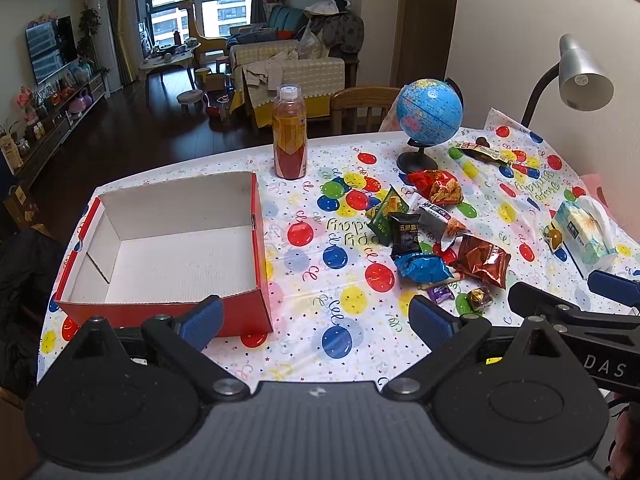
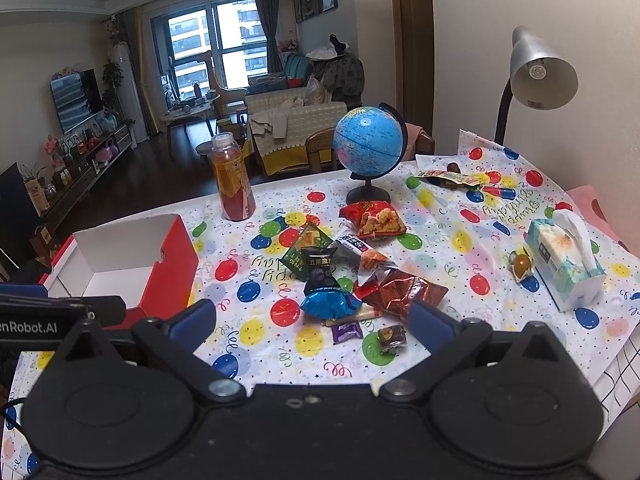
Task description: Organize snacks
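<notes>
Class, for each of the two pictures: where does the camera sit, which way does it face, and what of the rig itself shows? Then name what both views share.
Left wrist: sits on the left gripper, faces across the table over the empty red box; its open blue-padded fingers show, and the right gripper enters at the right edge.
Right wrist: sits on the right gripper, faces the snack pile; its open fingers show, with the left gripper at the left edge.
Shared: box, snacks, juice bottle, globe, tissue pack, desk lamp.
</notes>
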The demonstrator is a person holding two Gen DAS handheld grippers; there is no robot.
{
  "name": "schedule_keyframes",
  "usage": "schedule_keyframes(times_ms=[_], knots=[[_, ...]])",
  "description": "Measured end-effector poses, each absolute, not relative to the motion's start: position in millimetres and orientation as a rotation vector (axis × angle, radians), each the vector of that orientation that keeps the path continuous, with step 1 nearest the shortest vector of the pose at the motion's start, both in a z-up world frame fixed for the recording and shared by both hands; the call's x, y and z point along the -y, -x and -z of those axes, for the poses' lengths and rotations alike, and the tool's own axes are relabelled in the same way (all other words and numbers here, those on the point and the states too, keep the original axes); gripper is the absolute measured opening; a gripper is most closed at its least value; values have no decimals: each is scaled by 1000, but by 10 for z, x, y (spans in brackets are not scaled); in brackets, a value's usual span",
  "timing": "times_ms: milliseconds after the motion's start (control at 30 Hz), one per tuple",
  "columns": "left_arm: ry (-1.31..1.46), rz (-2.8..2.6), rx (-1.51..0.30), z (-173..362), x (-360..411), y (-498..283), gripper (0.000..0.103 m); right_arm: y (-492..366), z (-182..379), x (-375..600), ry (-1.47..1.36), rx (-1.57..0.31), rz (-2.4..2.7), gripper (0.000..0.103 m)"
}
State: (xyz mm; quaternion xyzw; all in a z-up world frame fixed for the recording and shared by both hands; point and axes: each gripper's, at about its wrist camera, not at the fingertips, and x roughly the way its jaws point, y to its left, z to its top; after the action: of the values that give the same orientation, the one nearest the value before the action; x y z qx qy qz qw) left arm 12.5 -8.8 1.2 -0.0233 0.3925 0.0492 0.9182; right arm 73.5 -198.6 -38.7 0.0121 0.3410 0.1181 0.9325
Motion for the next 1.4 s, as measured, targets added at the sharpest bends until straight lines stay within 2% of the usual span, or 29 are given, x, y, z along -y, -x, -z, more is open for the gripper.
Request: schedule_keyframes(times_ms=[1400], knots=[[55,-99,-795,-52,48,-118,100,-750,398,1963,-25,-700,-242,102]])
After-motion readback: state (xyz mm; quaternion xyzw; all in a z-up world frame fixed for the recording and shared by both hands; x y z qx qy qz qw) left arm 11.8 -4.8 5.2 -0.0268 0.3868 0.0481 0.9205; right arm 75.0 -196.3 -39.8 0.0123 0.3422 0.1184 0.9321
